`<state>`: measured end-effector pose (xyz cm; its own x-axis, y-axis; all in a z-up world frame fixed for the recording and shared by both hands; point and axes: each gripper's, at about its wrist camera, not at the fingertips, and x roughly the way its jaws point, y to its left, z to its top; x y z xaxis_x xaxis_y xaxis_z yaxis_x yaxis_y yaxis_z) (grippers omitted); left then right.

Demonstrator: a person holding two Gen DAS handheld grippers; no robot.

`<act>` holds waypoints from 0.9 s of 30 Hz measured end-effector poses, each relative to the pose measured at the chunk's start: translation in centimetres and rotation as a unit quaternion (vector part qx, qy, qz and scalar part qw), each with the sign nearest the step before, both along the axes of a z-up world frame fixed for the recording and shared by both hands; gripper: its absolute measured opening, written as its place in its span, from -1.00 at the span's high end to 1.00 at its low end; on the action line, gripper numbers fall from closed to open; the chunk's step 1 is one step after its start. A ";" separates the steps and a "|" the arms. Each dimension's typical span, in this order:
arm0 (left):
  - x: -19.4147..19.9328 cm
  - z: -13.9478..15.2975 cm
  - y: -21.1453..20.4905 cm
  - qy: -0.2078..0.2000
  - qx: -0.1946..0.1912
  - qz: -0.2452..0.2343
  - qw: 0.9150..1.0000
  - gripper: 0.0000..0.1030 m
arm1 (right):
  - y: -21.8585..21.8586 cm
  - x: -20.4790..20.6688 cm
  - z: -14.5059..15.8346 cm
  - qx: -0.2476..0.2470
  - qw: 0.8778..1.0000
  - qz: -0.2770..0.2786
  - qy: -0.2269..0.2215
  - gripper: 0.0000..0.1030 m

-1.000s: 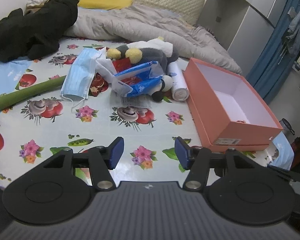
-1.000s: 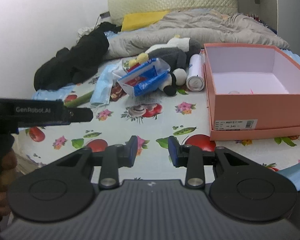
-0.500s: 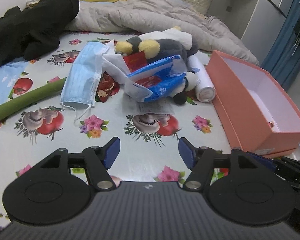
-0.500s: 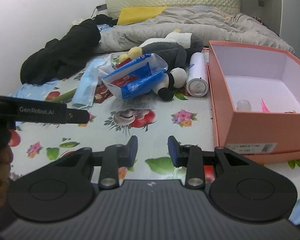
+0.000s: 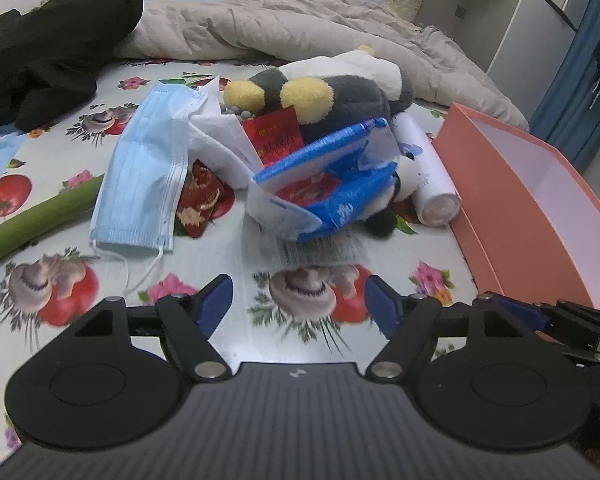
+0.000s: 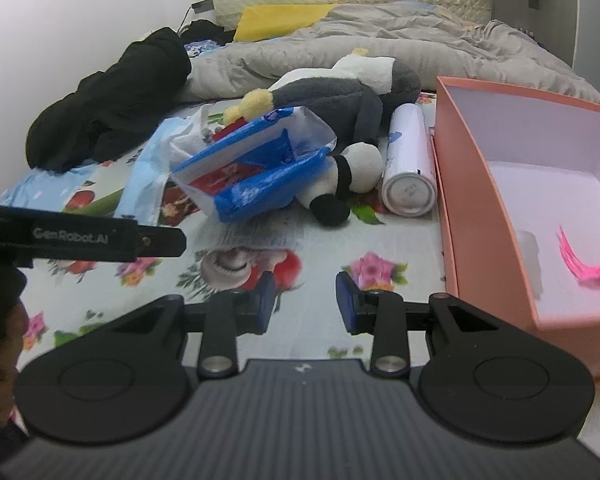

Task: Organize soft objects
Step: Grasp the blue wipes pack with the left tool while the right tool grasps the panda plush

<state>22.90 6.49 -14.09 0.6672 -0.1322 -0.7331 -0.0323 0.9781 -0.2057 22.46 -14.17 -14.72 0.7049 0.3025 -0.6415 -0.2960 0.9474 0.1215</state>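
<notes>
Left gripper (image 5: 298, 300) hangs over the flowered sheet (image 5: 220, 256) with its jaws opening and nothing between them. Right gripper (image 6: 306, 298) hovers over the same sheet, its jaws parted more narrowly and likewise empty.

Straight ahead of the left gripper, just past its fingertips, lies a blue-and-white packet (image 5: 324, 188) with a clear printed flap spread on the sheet toward the gripper. Behind and touching the packet is a grey, white and yellow plush toy (image 5: 340, 92), with a red envelope (image 5: 278, 136) wedged between them. Ahead and to the left lies a blue face mask (image 5: 148, 176), with white tissue (image 5: 216, 140) beside it and a green tube (image 5: 32, 228) farther left. Ahead and to the right a white bottle (image 5: 428, 172) lies on its side, between the plush toy and an open orange box (image 5: 512, 200). Beyond them all are a grey duvet (image 5: 300, 28) and a black garment (image 5: 52, 40).

From the right gripper the packet sits ahead and left, the plush toy dead ahead, the box close on the right with a pink scrap (image 6: 580, 268) inside. The left gripper's body, at that view's left edge, reads "GenRobot.AI" (image 6: 72, 236). Print on the packet and envelope is too blurred to read.
</notes>
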 end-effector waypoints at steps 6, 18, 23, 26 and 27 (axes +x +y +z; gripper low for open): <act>3.2 -0.7 0.8 -0.022 -0.017 -0.001 1.000 -0.52 | 0.3 4.4 -1.1 -0.009 1.000 -0.001 -0.003 0.08; 8.6 -2.5 3.3 -0.055 -0.067 -0.010 0.996 -0.52 | 1.8 10.5 -3.9 -0.036 0.999 0.000 -0.012 -0.14; 9.5 -3.8 3.9 -0.052 -0.083 -0.011 0.995 -0.48 | 2.3 12.2 -5.0 -0.035 0.999 0.001 -0.008 -0.14; 9.7 -4.4 4.2 -0.048 -0.092 -0.014 0.994 -0.19 | 2.7 12.6 -5.5 -0.023 1.000 0.020 0.001 -0.13; 9.7 -4.6 4.3 -0.050 -0.093 -0.013 0.994 -0.10 | 2.9 12.6 -5.6 -0.025 0.999 0.025 0.001 -0.13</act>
<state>32.59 10.81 -18.67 0.7308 -0.2769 -0.6239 0.0218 0.9230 -0.3841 35.06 -11.30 -20.28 0.6886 0.3045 -0.6581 -0.3425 0.9365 0.0750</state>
